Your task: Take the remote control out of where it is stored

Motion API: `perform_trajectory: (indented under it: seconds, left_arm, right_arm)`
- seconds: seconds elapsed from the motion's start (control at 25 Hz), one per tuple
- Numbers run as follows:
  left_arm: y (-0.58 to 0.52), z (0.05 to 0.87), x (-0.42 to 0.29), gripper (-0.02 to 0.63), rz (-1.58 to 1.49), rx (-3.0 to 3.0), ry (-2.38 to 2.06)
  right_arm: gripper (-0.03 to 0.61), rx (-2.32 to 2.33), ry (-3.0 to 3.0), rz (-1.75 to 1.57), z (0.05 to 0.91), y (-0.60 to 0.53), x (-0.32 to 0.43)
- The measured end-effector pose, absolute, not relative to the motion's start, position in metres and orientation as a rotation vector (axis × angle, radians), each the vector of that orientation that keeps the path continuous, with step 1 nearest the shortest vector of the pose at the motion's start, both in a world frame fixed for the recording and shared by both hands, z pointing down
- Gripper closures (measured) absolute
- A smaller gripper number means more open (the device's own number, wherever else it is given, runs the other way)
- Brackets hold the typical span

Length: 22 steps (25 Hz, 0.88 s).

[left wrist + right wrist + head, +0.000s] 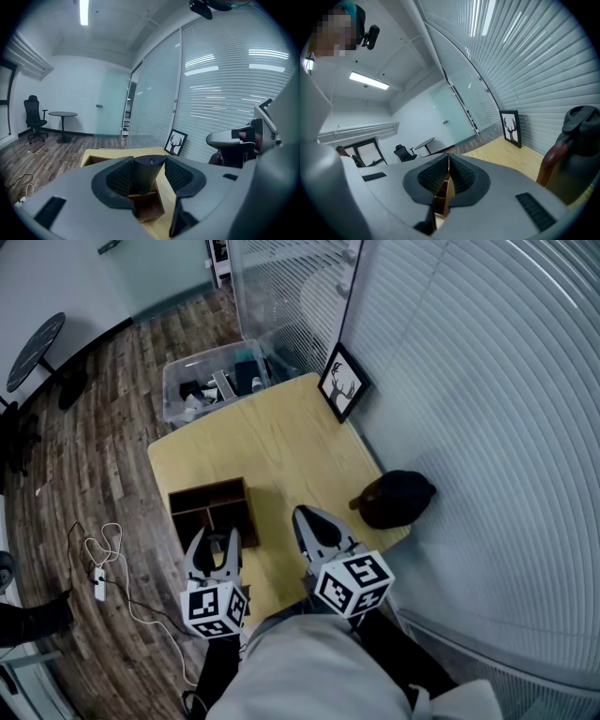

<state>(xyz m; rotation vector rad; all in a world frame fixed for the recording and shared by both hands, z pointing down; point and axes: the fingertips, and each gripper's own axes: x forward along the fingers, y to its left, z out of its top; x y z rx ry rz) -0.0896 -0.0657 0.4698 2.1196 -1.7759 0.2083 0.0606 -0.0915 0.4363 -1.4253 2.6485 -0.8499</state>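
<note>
Remote control sits nearest, upright between the pads of the left gripper. Those jaws stand wide, and each pad appears to lie against a side of the dark casing, so I read this as a grip. Its top end faces the left gripper view. Its lower end drops out of sight behind the gripper body, so whether it has fully cleared the storage box cannot be told.

Just beside it, over the table's near edge, the right gripper has its jaws pressed together with nothing between them.

Next out is the box itself, a dark wooden organiser with dividers at the near left corner of the table, directly under and beyond the left gripper's tips. Near the right edge stands a dark jug with a brown handle, well apart from the box. At the far right corner a framed deer picture leans against the blinds. On the floor past the far edge is a clear plastic bin of odds and ends.

By my judgement the reach and the grasp are done. What is left — if anything — is lifting the remote clear of its compartment and bringing it away from the box.
</note>
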Motion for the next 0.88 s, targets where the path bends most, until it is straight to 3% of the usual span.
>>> perform_trajectory:
  seconds: [0.88]
  left_arm:
    - [-0.0634,0.4618,-0.0953,0.399,0.176,2.118,-1.787]
  right_arm:
    - [0.574,-1.427,2.646,-0.843,0.4348,-0.0898,0.0581]
